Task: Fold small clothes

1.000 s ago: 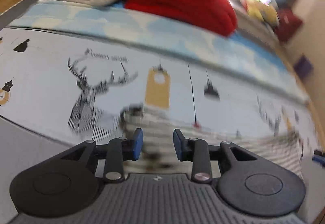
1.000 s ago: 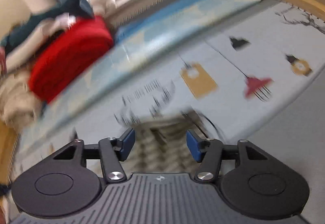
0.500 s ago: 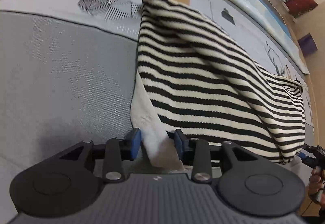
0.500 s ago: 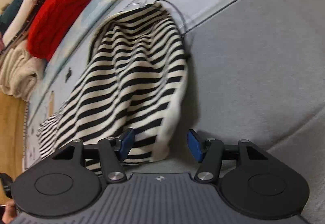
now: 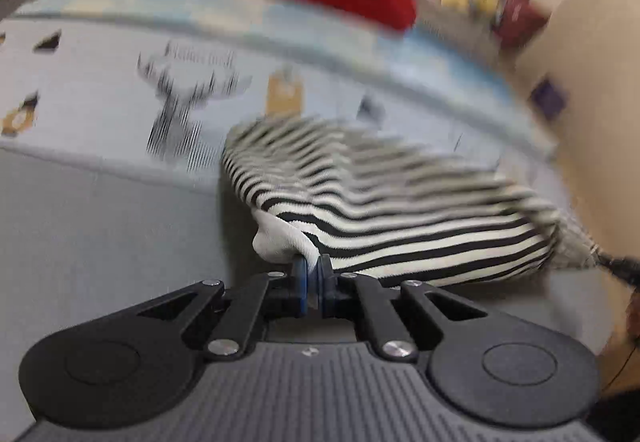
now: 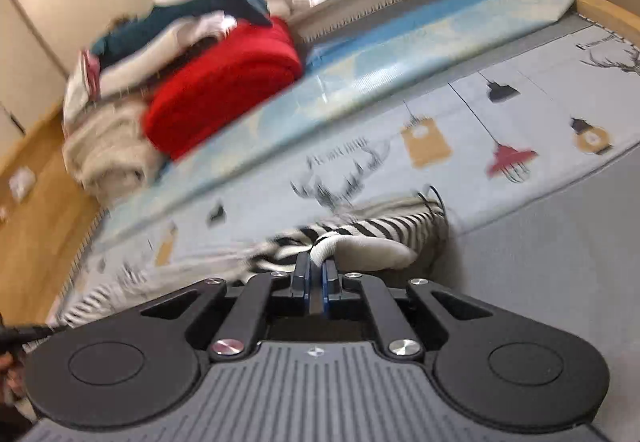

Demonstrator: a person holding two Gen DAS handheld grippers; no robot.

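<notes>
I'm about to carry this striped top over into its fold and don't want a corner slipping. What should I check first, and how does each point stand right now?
1. Left gripper clamped on the black-and-white striped knit top: ok, its jaws pinch the white hem.
2. Right gripper clamped on the same top: ok, white edge pinched.
3. Both grips at the near edge: ok.
4. Cloth between the grips lying smooth: cannot tell, blurred.
5. Printed grey bed cover beyond the top free for the fold: ok.
6. Red folded blanket clear of the top: ok, it sits far back.
</notes>
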